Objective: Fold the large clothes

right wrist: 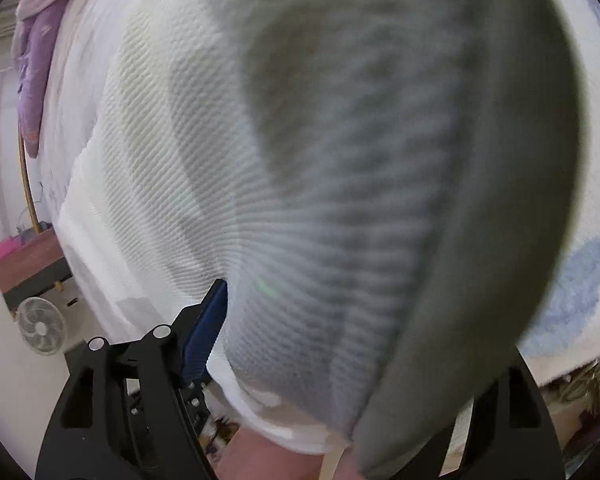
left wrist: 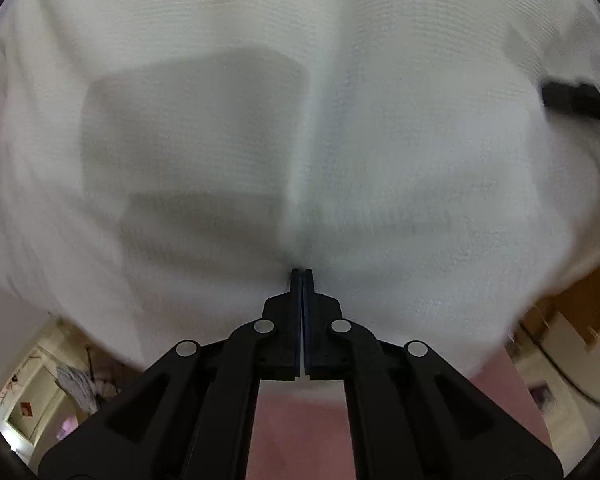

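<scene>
Starting at the left gripper, we see its two black fingers pressed flat together, their tips against the white garment; whether a thin layer of cloth is caught between them we cannot tell. The ribbed white knit fills nearly the whole left wrist view, with a soft crease running up from the fingertips and a squarish grey shadow to the left of it. Below the cloth a pink surface shows between the gripper's arms.

On the right gripper we find the jaws spread wide, with a fold of the same garment hanging between them (very close to the lens, so blurred and grey). Only the blue-padded left finger shows clearly, beside the cloth. Further out we see a purple fabric at upper left and a small white fan low on the left.
</scene>
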`<action>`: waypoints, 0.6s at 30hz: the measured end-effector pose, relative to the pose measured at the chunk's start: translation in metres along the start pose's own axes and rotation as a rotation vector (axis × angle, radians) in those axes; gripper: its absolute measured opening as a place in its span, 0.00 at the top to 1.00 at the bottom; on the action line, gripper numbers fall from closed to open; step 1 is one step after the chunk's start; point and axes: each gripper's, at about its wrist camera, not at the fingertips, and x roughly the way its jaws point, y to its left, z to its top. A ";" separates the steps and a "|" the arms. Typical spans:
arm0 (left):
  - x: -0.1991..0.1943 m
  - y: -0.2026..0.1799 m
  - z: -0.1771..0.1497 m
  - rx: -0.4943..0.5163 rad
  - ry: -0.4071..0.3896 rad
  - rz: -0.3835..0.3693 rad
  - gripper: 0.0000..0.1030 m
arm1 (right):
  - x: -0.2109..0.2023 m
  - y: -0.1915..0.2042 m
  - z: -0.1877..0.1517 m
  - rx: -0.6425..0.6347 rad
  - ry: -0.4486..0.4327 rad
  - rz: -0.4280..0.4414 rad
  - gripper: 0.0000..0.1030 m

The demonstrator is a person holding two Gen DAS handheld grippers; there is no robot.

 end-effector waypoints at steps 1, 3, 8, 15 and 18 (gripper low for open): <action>0.003 -0.001 -0.007 0.007 -0.002 0.010 1.00 | -0.002 0.000 0.001 -0.008 -0.004 -0.007 0.32; 0.045 0.002 -0.015 0.008 0.079 0.078 1.00 | 0.002 -0.001 0.003 -0.040 -0.006 -0.003 0.31; 0.019 0.008 0.000 -0.073 0.034 0.033 1.00 | -0.003 -0.003 0.007 -0.057 0.015 -0.024 0.32; -0.079 -0.005 0.113 -0.041 -0.251 -0.017 1.00 | 0.004 -0.004 0.022 -0.056 0.066 -0.025 0.31; -0.075 -0.015 0.196 -0.019 -0.270 -0.015 0.99 | 0.005 -0.005 0.025 -0.079 0.077 -0.013 0.30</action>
